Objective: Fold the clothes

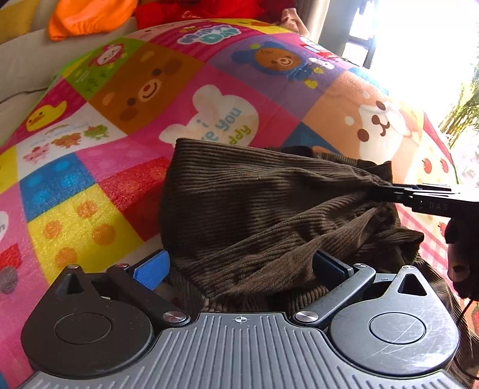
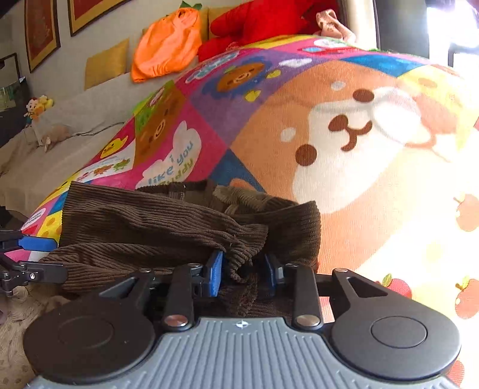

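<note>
Left gripper (image 1: 239, 266) spread wide, brown corduroy garment (image 1: 269, 206) bunched between its blue pads. Right gripper (image 2: 244, 269) pinched on a gathered edge. Garment heaped on the colourful mat (image 1: 125, 98). Probably thick, soft, limp, grippy; best taken at hems or corners.

A patchwork cartoon mat (image 1: 125, 98) with bears, a duck and a dog face covers the surface. Beyond it, an orange garment (image 2: 167, 45) and a red one (image 2: 257, 21) lie against yellow cushions (image 2: 104, 64). Framed pictures (image 2: 40, 30) hang above.
</note>
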{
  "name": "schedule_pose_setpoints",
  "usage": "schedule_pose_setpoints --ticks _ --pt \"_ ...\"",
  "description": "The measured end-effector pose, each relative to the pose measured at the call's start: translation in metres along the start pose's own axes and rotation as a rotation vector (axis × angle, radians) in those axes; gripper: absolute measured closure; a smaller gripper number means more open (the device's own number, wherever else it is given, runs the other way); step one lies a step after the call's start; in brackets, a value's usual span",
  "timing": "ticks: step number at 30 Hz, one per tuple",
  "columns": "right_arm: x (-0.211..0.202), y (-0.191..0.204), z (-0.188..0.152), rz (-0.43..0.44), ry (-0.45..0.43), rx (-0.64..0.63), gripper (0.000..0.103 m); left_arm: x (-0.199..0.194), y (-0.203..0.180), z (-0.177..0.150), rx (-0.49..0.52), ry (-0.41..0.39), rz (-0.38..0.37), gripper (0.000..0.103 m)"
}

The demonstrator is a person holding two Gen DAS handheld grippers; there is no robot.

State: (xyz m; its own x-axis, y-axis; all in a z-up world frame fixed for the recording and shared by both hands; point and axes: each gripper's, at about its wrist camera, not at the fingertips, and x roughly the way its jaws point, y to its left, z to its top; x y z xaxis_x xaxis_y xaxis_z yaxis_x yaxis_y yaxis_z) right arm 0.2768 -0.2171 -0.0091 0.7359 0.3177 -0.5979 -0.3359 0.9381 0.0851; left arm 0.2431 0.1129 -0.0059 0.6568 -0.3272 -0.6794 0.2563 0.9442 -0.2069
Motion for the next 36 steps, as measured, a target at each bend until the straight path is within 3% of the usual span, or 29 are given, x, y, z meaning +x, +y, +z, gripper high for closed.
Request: schedule_pose_setpoints --ticks 5,9,14,19,22,24,27,32,36 --pt "-0.024 0.003 -0.004 0.030 -0.013 -0.028 0.064 -0.030 0.004 -0.020 0.019 0.030 0.028 0.000" --pt "-0.012 0.004 -0.029 -0.039 0.092 -0.064 0.060 -0.049 0.008 -0.044 0.057 0.077 0.082 0.000" --pt "-0.033 -0.009 -0.036 -0.082 0.064 -0.029 0.060 -0.086 0.017 -0.059 0.033 0.116 0.065 0.000" --pt "-0.072 0.004 -0.046 0.001 0.033 -0.084 0.060 -0.111 0.017 -0.075 0.029 0.166 0.029 0.000" --pt "-0.083 0.017 -0.064 0.047 0.063 -0.142 0.058 -0.108 0.003 -0.081 0.111 0.179 0.097 0.000" --pt "-0.075 0.022 -0.080 0.028 0.127 -0.193 0.058 -0.108 0.001 -0.073 0.128 0.149 0.121 0.000" --pt "-0.077 0.015 -0.082 0.028 0.128 -0.192 0.057 -0.112 0.002 -0.049 0.099 0.084 0.076 0.000" --pt "-0.097 0.009 -0.041 0.048 0.019 -0.139 0.057 -0.093 -0.009 -0.002 0.054 -0.016 -0.053 0.000" --pt "-0.084 0.016 0.001 0.097 -0.074 -0.081 0.058 -0.046 -0.016 0.028 -0.060 -0.053 -0.092 0.000"
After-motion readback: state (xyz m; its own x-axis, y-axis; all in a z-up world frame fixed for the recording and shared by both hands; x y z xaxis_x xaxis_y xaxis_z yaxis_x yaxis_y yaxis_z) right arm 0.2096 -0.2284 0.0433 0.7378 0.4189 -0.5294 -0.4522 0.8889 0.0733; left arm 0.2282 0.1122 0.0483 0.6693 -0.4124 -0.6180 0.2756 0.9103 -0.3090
